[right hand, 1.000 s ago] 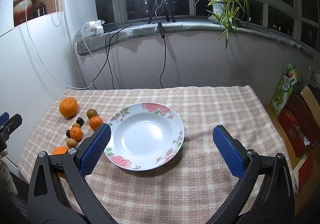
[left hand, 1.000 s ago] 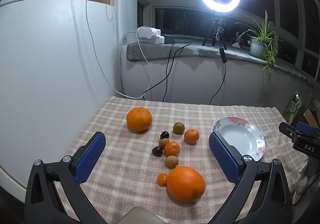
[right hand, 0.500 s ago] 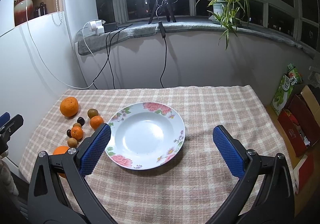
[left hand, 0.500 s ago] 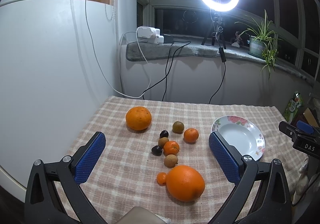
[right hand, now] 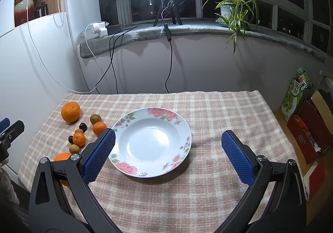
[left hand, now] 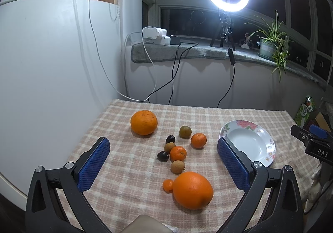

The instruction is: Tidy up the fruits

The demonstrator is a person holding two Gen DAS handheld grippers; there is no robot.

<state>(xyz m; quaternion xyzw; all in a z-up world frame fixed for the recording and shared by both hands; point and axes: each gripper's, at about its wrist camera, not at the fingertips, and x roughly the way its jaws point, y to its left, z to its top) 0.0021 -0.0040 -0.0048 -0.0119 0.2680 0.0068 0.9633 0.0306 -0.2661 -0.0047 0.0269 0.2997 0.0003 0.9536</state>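
Left wrist view shows the left gripper (left hand: pixel 162 162) with fingers spread wide and empty above the fruit cluster, its nearest piece the large orange (left hand: pixel 192 190) on the checked tabletop (left hand: pixel 124 181); centring on that orange before closing gently should keep the small mandarin (left hand: pixel 167 185) touching it from rolling. The right gripper (right hand: pixel 166 153) hangs equally wide and empty over the bare floral plate (right hand: pixel 153 142). From there, its left finger hides most of the large orange.
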